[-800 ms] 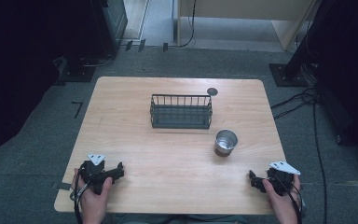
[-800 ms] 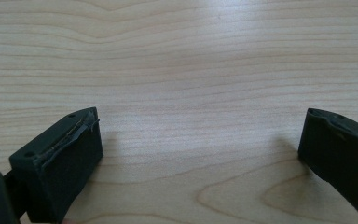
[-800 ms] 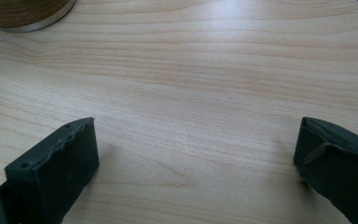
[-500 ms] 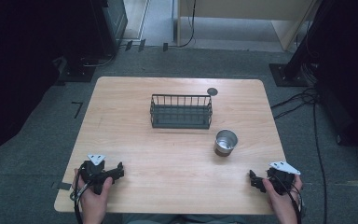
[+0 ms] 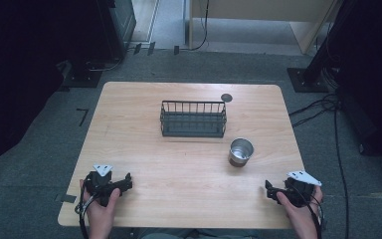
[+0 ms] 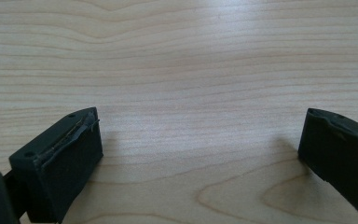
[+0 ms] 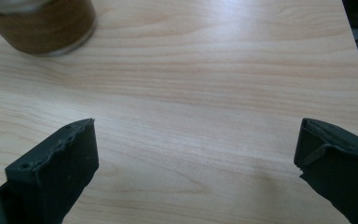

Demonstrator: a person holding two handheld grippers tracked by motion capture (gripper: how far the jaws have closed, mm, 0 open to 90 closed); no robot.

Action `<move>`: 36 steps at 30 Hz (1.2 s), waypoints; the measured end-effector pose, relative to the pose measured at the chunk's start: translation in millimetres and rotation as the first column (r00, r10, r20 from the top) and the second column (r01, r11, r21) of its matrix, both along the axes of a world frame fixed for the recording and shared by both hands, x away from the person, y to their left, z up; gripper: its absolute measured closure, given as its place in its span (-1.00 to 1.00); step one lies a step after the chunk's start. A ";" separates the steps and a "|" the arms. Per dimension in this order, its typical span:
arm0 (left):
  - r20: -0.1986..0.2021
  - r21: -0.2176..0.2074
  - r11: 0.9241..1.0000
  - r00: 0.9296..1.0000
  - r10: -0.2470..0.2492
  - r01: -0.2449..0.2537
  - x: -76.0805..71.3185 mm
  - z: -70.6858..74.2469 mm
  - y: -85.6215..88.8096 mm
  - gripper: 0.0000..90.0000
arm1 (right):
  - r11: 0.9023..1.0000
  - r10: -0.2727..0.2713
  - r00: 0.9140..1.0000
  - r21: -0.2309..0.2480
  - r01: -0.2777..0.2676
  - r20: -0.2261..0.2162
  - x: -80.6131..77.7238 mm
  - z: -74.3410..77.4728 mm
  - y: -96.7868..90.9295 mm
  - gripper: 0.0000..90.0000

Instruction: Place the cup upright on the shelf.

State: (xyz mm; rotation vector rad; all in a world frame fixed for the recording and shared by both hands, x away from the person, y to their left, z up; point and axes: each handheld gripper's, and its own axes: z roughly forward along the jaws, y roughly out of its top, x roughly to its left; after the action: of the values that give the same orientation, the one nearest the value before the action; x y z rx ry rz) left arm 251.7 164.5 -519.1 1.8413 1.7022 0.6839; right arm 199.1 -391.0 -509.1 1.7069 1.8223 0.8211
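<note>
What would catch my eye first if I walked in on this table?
Probably the dark wire basket standing mid-table toward the far edge, and the shiny round metal can just nearer and to its right. Then the two black hand-held grippers at the near corners, left gripper and right gripper, both open and empty.

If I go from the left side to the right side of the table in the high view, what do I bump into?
left gripper → wire basket → metal can → right gripper
</note>
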 end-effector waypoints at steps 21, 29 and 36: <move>-0.001 0.002 1.000 1.000 -0.009 0.009 0.0 0.1 -0.3 -1.00 | 0.992 0.112 0.991 0.053 -0.116 0.071 11.6 22.1 36.9 -1.00; -0.001 0.002 1.000 1.000 -0.010 0.010 0.7 0.0 -1.1 -1.00 | 0.986 0.151 0.985 0.054 -0.156 0.085 16.4 26.5 50.1 -1.00; 0.000 0.002 1.000 1.000 -0.012 0.012 1.0 -0.1 -1.9 -1.00 | 0.983 0.165 0.983 0.063 -0.170 0.086 28.0 28.1 57.9 -1.00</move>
State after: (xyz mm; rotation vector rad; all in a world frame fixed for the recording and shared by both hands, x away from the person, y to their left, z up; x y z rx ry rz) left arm 252.7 162.6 -519.1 1.8510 1.6897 0.6810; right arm 227.1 -333.0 -481.0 1.5541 1.9222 1.0189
